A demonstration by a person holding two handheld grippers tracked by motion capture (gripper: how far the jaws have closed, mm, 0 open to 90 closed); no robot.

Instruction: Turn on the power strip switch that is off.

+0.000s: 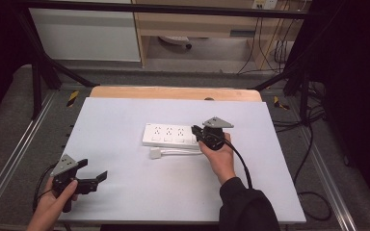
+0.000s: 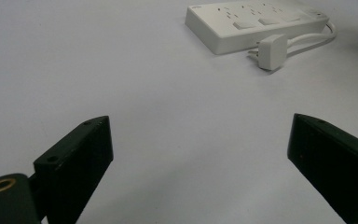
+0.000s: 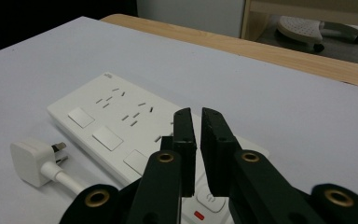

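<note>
A white power strip lies flat near the middle of the white table top. Its white plug rests unplugged just in front of it, with the cord running back to the strip's right end. My right gripper hovers over that right end, just above the switch; its jaws are shut with nothing between them. My left gripper sits low at the table's front left, open and empty, pointing toward the strip.
A wooden edge borders the far side of the table. Black frame posts stand at the left and right. Cables trail on the floor at the right. A wooden cabinet stands behind the table.
</note>
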